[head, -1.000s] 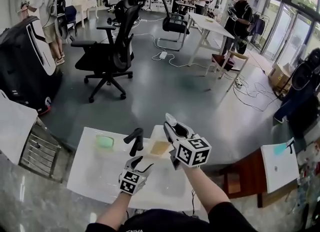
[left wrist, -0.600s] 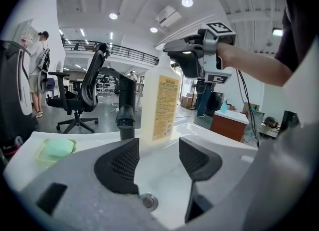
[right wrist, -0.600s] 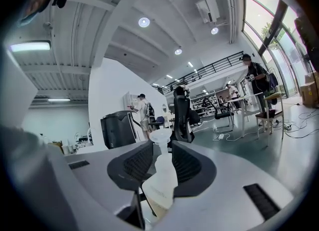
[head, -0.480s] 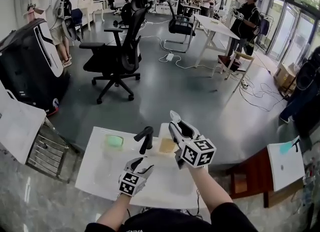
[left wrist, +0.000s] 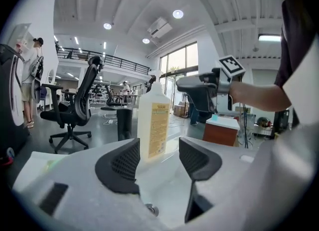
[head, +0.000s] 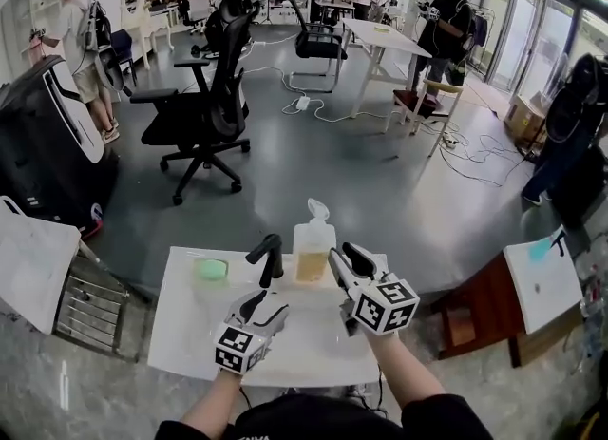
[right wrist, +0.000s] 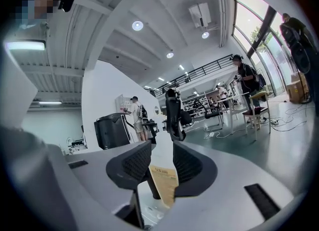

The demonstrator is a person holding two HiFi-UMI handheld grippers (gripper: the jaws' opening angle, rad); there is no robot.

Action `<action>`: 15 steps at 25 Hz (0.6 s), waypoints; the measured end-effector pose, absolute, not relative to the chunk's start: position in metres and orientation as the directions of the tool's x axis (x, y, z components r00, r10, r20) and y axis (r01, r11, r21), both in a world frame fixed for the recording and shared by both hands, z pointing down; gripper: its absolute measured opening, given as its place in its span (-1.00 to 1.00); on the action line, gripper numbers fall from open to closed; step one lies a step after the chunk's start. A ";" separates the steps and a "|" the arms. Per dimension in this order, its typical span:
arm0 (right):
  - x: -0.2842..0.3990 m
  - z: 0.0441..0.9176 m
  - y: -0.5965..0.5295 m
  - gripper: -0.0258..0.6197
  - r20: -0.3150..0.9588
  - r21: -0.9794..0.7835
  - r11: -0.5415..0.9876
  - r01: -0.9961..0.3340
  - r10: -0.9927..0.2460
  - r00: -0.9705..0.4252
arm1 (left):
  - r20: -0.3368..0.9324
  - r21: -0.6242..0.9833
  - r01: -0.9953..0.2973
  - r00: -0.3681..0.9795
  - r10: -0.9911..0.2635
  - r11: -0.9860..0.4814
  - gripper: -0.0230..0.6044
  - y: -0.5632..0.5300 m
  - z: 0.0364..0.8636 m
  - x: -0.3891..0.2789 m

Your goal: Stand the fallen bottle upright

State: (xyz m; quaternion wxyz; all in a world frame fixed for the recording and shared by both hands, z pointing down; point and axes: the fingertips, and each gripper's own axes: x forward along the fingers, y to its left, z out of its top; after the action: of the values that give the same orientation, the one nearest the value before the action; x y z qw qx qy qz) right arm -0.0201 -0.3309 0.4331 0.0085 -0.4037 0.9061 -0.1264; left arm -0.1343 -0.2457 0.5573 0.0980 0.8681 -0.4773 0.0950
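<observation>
Bottle (head: 313,256) upright in head view — right gripper (right wrist: 159,164), own view: jaws opening around it; left gripper (left wrist: 158,159) wide.

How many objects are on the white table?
3: a green object at the left, a black pump dispenser in the middle, and the clear bottle upright just right of it. Others may be hidden.

The bottle (head: 313,250), translucent white with a yellow label and a flip cap, stands upright at the far edge of the surface (head: 190,334).
</observation>
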 end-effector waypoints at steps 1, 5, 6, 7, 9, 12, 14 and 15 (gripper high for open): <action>-0.014 0.436 -0.326 -0.54 0.087 -0.242 0.631 -0.737 -0.743 -0.664 | 0.247 0.074 -0.842 0.534 -0.809 -0.534 -0.11 -0.245 0.552 -0.133; 0.010 0.449 -0.304 -0.72 0.094 -0.246 0.585 -0.773 -0.779 -0.620 | 0.196 0.064 -0.826 0.561 -0.804 -0.560 -0.19 -0.239 0.532 -0.124; 0.016 0.452 -0.298 -0.78 0.098 -0.242 0.575 -0.781 -0.787 -0.610 | 0.182 0.065 -0.822 0.567 -0.803 -0.566 -0.25 -0.237 0.526 -0.121; 0.021 0.455 -0.292 -0.83 0.103 -0.237 0.567 -0.789 -0.793 -0.600 | 0.169 0.066 -0.818 0.573 -0.802 -0.571 -0.30 -0.235 0.522 -0.119; 0.030 0.463 -0.280 -0.90 0.114 -0.231 0.551 -0.802 -0.803 -0.584 | 0.151 0.064 -0.809 0.586 -0.796 -0.584 -0.41 -0.231 0.516 -0.115; 0.041 0.478 -0.263 -0.90 0.142 -0.233 0.530 -0.816 -0.811 -0.567 | 0.137 0.055 -0.790 0.612 -0.779 -0.611 -0.57 -0.224 0.512 -0.107; 0.047 0.490 -0.250 -0.91 0.170 -0.240 0.512 -0.825 -0.814 -0.555 | 0.136 0.055 -0.777 0.628 -0.766 -0.627 -0.65 -0.218 0.511 -0.101; 0.049 0.496 -0.244 -0.91 0.183 -0.244 0.504 -0.828 -0.815 -0.550 | 0.135 0.058 -0.771 0.635 -0.760 -0.634 -0.69 -0.215 0.511 -0.099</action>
State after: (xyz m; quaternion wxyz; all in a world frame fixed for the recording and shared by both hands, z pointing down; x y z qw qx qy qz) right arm 0.0492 -0.2442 0.4963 -0.0220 -0.4739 0.8669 -0.1529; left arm -0.0987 -0.2153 0.5107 0.0551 0.9025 -0.4243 0.0491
